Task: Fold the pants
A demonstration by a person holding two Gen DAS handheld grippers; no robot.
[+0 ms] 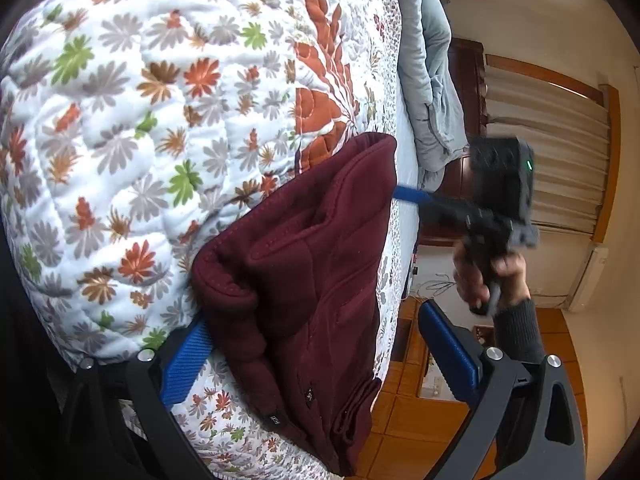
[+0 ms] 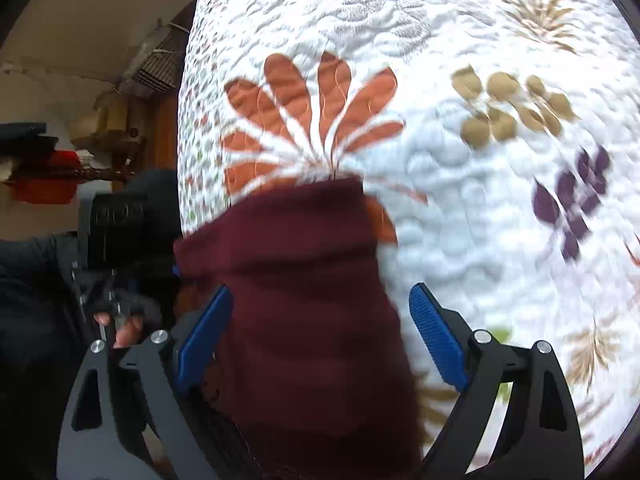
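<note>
The maroon pants lie folded in a thick bundle near the edge of a floral quilt. My left gripper is open wide, with the bundle between its blue pads; the right pad hangs off the bed, clear of the cloth. In the right wrist view the pants fill the gap of my right gripper, which is open, its right pad apart from the fabric. One blue finger of the right gripper shows beyond the pants' far edge, held by a hand.
The quilt covers the bed. A grey blanket lies bunched along the bed's far side. Past the bed edge are a wooden floor, dark wooden furniture and curtains. A hand and sleeve hold the left gripper.
</note>
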